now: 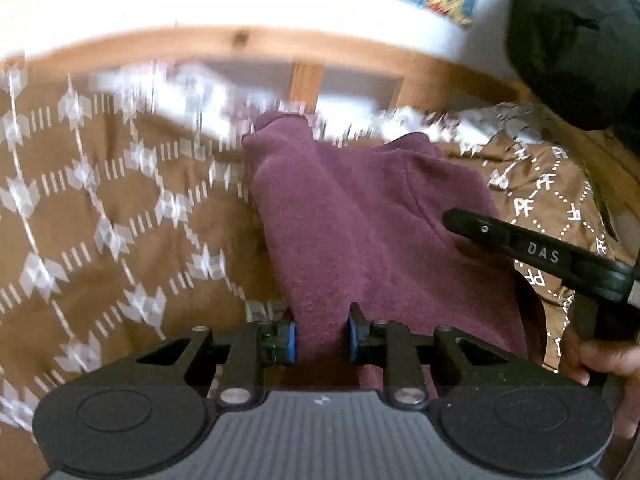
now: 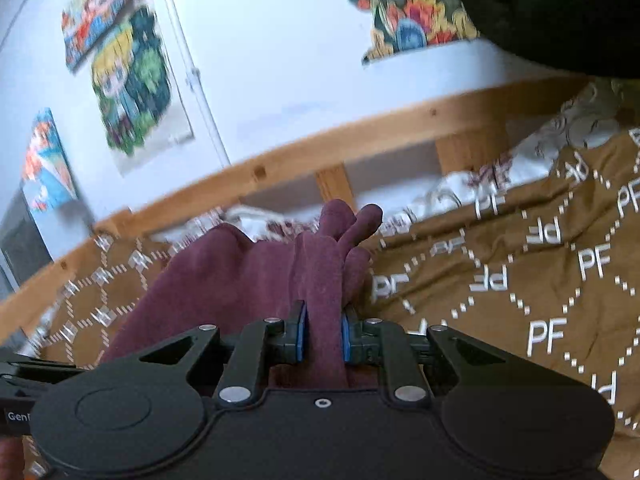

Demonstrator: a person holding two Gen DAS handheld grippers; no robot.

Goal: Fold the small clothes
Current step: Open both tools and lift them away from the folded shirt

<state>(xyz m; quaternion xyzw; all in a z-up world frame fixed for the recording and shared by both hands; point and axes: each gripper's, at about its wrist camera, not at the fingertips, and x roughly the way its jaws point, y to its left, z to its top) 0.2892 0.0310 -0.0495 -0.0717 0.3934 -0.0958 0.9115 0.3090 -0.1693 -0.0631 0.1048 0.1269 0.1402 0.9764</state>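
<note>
A small maroon garment [image 1: 360, 216] lies bunched on a brown patterned blanket [image 1: 100, 208]. My left gripper [image 1: 322, 340] is shut on the near edge of the garment, with cloth between its blue pads. My right gripper [image 2: 323, 338] is shut on another bunched fold of the maroon garment [image 2: 320, 264], which rises in folds past the fingers. In the left wrist view the right gripper's black body [image 1: 540, 256] reaches in from the right over the garment.
A wooden bed rail [image 2: 320, 152] runs along the far side of the blanket [image 2: 540, 280]. White floral bedding [image 2: 500, 176] shows beyond it. Posters [image 2: 132, 80] hang on the white wall. A dark garment [image 1: 580, 40] hangs at the top right.
</note>
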